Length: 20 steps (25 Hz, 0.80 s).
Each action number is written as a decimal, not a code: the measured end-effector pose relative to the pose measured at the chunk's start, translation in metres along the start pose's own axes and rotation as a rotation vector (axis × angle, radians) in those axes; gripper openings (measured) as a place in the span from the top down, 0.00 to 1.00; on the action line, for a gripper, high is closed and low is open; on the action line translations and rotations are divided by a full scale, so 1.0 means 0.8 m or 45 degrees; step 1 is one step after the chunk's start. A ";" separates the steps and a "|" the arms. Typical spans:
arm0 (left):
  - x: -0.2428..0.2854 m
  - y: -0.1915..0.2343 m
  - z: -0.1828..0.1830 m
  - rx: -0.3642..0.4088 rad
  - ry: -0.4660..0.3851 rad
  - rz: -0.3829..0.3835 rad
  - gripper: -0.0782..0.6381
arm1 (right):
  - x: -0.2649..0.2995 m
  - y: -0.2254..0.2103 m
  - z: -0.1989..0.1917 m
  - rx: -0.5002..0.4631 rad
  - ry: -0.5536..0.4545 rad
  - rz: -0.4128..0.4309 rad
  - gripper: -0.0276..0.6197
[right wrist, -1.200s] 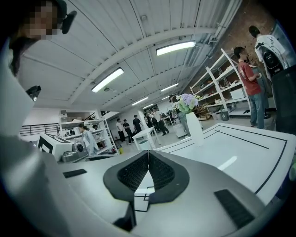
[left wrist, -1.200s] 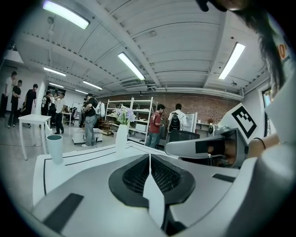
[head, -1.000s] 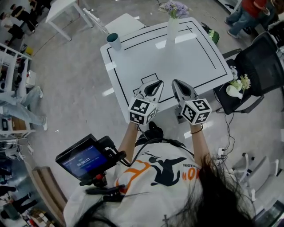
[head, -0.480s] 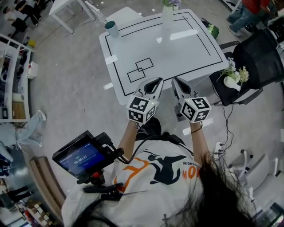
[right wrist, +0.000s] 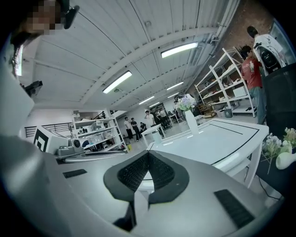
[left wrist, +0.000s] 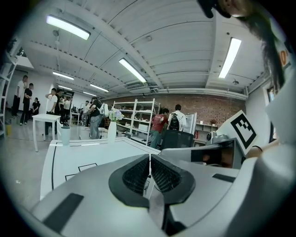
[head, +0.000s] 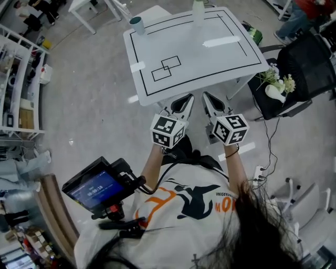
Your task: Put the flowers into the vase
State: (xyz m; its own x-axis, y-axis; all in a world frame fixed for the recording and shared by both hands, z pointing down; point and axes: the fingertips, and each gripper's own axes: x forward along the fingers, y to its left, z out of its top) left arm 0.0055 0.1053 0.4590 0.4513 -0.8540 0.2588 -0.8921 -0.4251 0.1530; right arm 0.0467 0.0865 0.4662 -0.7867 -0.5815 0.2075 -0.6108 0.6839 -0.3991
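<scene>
**Retreat, nothing carried**

Change: a second ago the left gripper [head: 184, 101] and right gripper [head: 210, 100] were over the near edge of the table [head: 210, 58]. Now both hang over the floor, clear of that edge, and the whole table sits higher in the head view. So the person has stepped back, not in.

Left to right:
- cup [head: 136, 24]: on the table's far-left corner, same spot as before.
- left gripper: jaws pressed together, nothing between them. Its own view shows the ribbed pads [left wrist: 137, 175] meeting, with only table and room beyond.
- vase [head: 198, 11]: middle of the table's far edge, upright, unmoved. The head view now crops its top. The left gripper view shows the flowers [left wrist: 115, 114] standing in its mouth, and the right gripper view shows the same.
- right gripper: also fully closed and empty, just beside the left. Both point toward the table.
- chair [head: 315, 58]: off the table's right edge, carrying a small white pot [head: 274, 93] and a second bunch [head: 282, 83] of pale blooms. At this size I can't tell whether those stems sit in the pot or only lean on it.

Read: the flowers are in the vase, neither claw holds anything, and both hands are drawing away from the table. For that bunch the placing looks done and this is the pull-away. If the second bunch also counts, it's well apart from both claws and nothing looks started on it.
</scene>
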 end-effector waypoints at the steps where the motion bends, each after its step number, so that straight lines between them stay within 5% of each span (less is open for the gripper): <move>1: -0.004 -0.005 -0.001 -0.001 -0.002 0.003 0.87 | -0.005 0.003 -0.001 -0.003 -0.001 0.004 0.94; 20: -0.031 -0.042 -0.017 0.009 0.006 0.003 0.87 | -0.038 0.015 -0.010 -0.034 -0.009 0.011 0.94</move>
State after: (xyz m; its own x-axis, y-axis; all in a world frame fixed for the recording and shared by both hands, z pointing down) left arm 0.0246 0.1452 0.4605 0.4495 -0.8536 0.2633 -0.8932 -0.4254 0.1459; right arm 0.0626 0.1158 0.4625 -0.7914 -0.5784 0.1976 -0.6061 0.7005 -0.3768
